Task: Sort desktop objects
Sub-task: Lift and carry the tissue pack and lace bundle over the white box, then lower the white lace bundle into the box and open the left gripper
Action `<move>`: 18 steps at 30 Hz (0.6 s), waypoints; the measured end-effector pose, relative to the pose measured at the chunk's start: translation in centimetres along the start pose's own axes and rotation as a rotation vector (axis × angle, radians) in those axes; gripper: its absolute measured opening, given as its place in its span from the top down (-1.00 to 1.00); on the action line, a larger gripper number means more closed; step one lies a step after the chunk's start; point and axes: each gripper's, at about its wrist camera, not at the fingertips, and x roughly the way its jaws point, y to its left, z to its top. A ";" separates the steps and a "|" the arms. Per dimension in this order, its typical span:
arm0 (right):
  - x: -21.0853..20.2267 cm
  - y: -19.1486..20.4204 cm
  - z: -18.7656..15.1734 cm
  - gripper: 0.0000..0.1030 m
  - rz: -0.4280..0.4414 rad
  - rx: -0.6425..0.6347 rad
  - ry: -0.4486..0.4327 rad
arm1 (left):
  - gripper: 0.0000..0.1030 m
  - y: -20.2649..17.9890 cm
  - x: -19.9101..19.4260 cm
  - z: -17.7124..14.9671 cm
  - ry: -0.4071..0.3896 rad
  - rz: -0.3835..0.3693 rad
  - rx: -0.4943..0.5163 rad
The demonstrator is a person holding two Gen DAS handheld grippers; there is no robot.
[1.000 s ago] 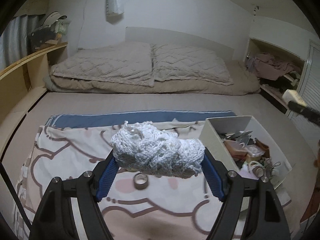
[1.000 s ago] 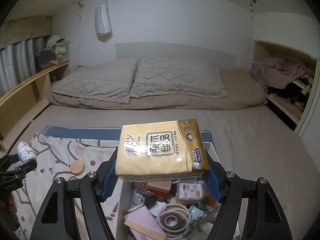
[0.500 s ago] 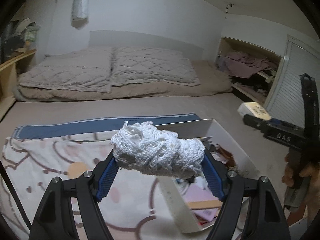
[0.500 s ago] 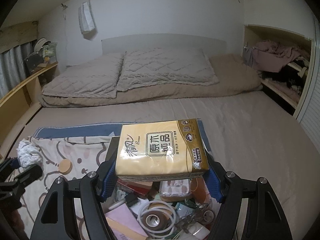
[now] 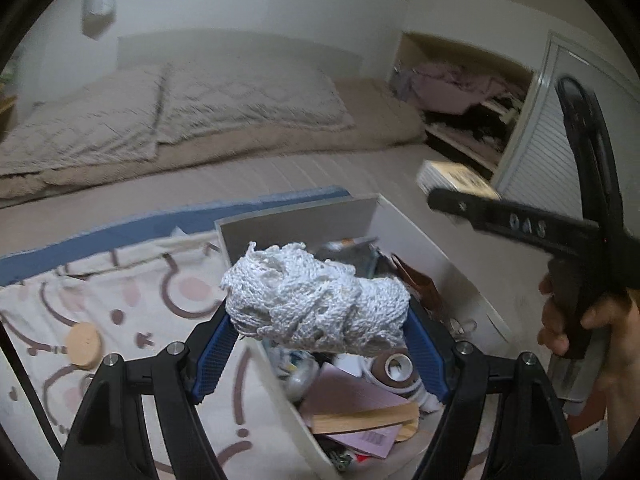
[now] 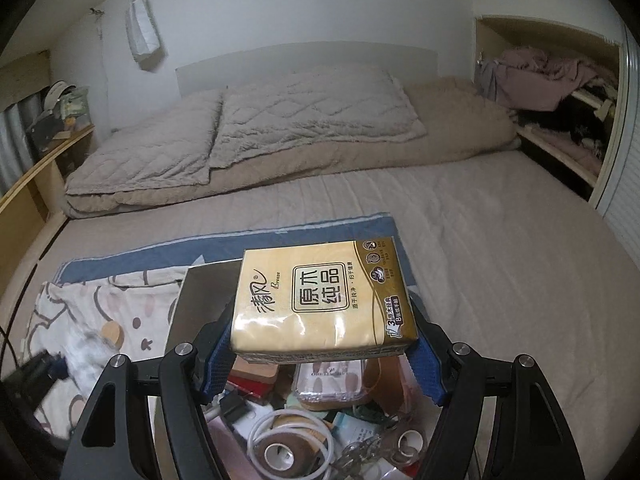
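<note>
The left gripper (image 5: 318,330) is clamped on a white knitted bundle (image 5: 316,304) above the white box (image 5: 420,236). The right gripper (image 6: 322,354) grips a yellow tissue pack (image 6: 320,304) over that box, on the bed near its foot edge.

Dim bedroom: beige bed (image 6: 460,216), white wall (image 6: 300,4), wooden shelf (image 6: 36,176).

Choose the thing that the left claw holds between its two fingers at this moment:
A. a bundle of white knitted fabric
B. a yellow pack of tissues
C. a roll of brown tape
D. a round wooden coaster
A: in the left wrist view the left claw is closed on the white knitted bundle, above the white box; the yellow tissue pack is in the right claw.
</note>
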 end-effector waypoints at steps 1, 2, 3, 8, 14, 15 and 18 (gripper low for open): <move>0.3 -0.1 0.0 -0.45 -0.001 0.004 0.006 | -0.53 -0.2 0.7 -0.2 0.020 -0.011 -0.005; 0.7 -0.3 0.0 -0.45 -0.001 0.010 0.013 | -0.53 -0.3 1.2 -0.4 0.033 -0.018 -0.011; 1.0 -0.4 0.0 -0.45 -0.001 0.015 0.018 | -0.53 -0.4 1.8 -0.6 0.048 -0.024 -0.019; 2.6 -1.1 -0.4 -0.45 -0.004 0.036 0.052 | -0.53 -0.5 4.3 -1.4 0.116 -0.052 -0.055; 4.2 -1.3 -0.9 -0.45 -0.015 0.027 0.089 | -0.59 -0.8 6.3 -2.4 0.151 -0.060 -0.054; 4.5 -1.3 -0.9 -0.45 -0.016 0.028 0.093 | -0.69 -0.8 6.5 -2.5 0.149 -0.048 -0.057; 5.3 -1.3 -0.7 -0.45 -0.013 0.041 0.104 | -0.81 -0.4 6.9 -2.7 0.136 -0.049 -0.065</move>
